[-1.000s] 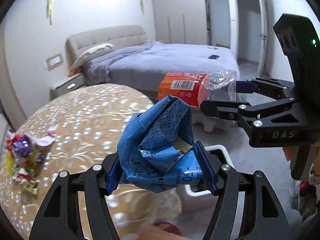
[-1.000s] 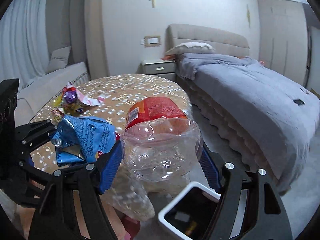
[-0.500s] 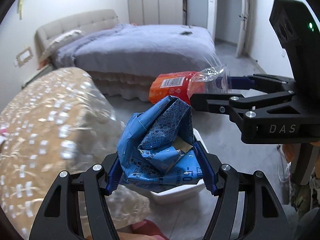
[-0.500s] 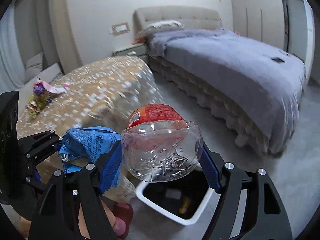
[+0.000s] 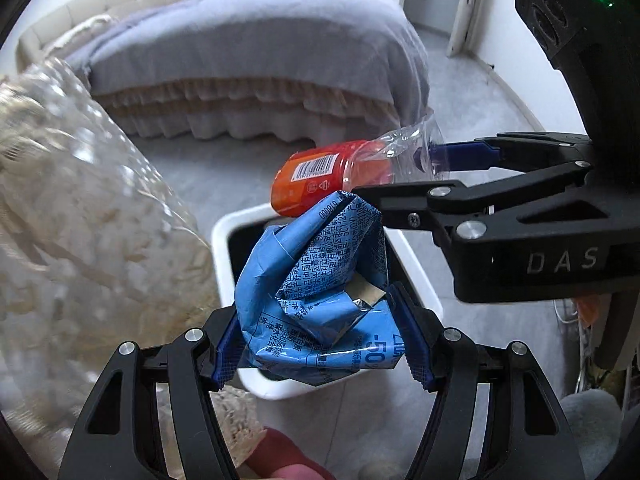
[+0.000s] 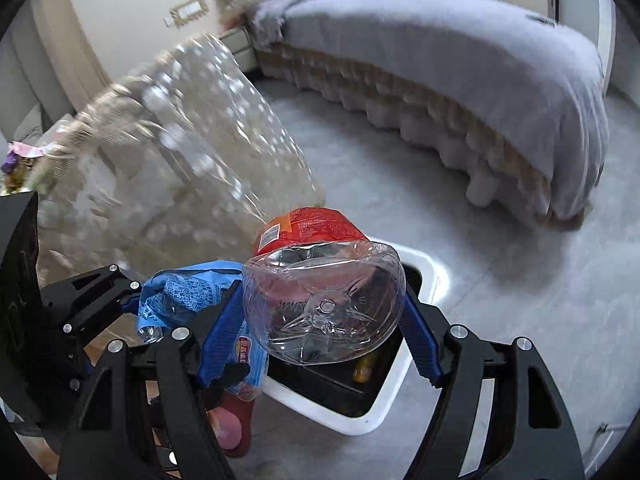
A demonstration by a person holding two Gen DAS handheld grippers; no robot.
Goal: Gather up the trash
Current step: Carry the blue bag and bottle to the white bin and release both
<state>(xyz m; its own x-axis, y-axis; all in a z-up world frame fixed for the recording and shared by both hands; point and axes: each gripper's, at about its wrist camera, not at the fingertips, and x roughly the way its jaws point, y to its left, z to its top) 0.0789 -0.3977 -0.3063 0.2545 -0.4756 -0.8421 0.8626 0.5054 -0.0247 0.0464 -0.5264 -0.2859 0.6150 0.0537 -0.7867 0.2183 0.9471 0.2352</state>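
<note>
Two pieces of trash hung over the bin, one in each hand's tool. Biggest in the room was the bed [image 6: 460,52] with its grey cover, well apart from the work. Nearer stood the round tabletop [image 6: 192,128] under a pale patterned cloth, with a small heap of wrappers [image 6: 16,160] left at its far edge. Just beside its foot on the floor sat the white bin [image 6: 424,276], its dark inside showing something already dropped in.

Above the bin's mouth, the right gripper [image 6: 324,312] had its fingers clamped on the base of a clear plastic bottle [image 6: 320,304] with an orange label, held lying level. Just to its left, the left gripper [image 5: 316,336] had its fingers squeezed on a crumpled blue packet [image 5: 316,280], which nearly touched the bottle's label.

Judging by this, the step in hand was the drop. Next, both pairs of fingers would need to spread wide enough to let go, low and centred over the opening, since the bottle is long and could catch the rim.
</note>
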